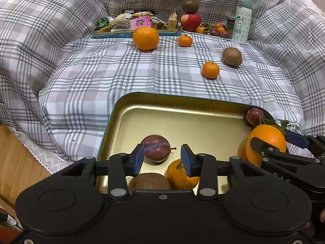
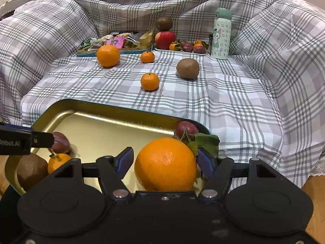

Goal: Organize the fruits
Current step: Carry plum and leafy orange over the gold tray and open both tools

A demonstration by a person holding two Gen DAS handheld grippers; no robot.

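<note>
A gold tray (image 1: 182, 120) with a teal rim lies near me on the checked cloth. In it are a plum (image 1: 156, 148), a small mandarin (image 1: 178, 178), a kiwi (image 1: 149, 182) and a second plum (image 1: 255, 116) in the far right corner. My left gripper (image 1: 162, 159) is open and empty above the near plum. My right gripper (image 2: 165, 160) holds a large leafy orange (image 2: 165, 164) between its pads over the tray's right side (image 2: 121, 111). The jaws look wide and the left pad (image 2: 126, 158) barely meets the orange. The orange also shows in the left wrist view (image 1: 268, 140).
On the cloth beyond the tray lie a large orange (image 1: 145, 38), two mandarins (image 1: 210, 70) (image 1: 185, 40) and a kiwi (image 1: 232, 57). At the back stand a snack tin (image 1: 134, 25), a white plate with an apple (image 1: 190, 22) and other fruit, and a bottle (image 1: 242, 20).
</note>
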